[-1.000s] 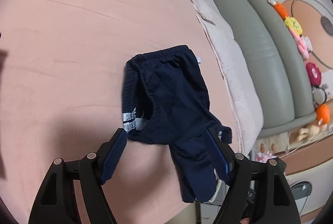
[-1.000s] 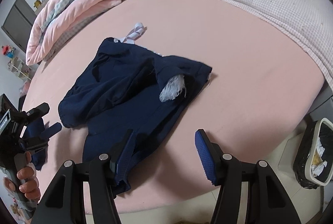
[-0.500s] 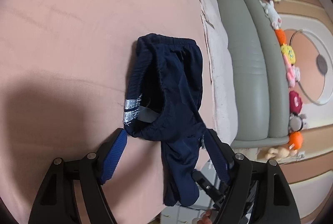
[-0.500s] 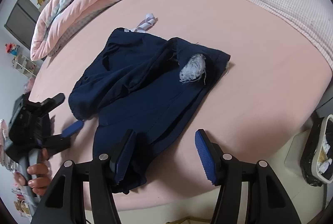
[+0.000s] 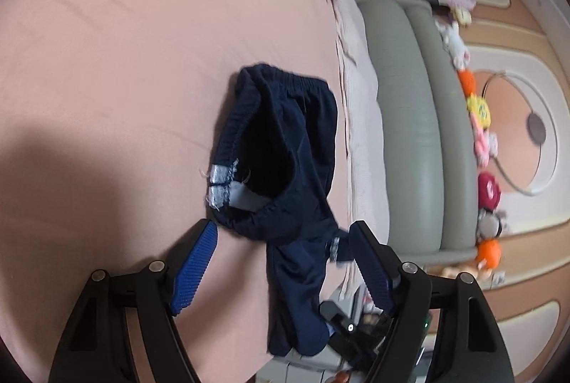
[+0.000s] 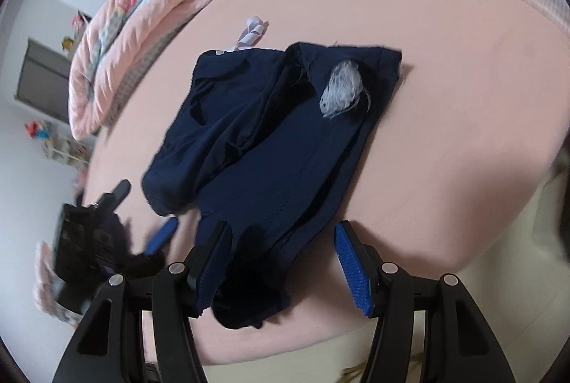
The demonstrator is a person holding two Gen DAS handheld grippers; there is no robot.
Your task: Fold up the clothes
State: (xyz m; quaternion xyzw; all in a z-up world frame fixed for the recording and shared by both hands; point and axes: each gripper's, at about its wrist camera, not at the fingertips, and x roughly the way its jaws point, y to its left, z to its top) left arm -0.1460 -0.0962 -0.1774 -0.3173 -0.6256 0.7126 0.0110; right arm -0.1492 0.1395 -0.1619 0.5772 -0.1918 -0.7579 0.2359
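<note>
Two claws, left claw [image 5: 281,262] and right claw [image 6: 281,258], gape unclenched over rumpled navy shorts [image 6: 270,141] on bed [image 6: 463,91]; pre-grasp step. Next: pinch near hem.

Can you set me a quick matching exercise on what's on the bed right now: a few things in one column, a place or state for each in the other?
Things
1. navy shorts
2. pink quilt
3. right gripper
4. white drawstring

Places or states
A. folded in a pile at the far edge of the bed
B. open, low over the near hem
C. crumpled in the middle of the pink sheet
D. poking out from the far end of the garment

Pairs: 1-C, 2-A, 3-B, 4-D
</note>
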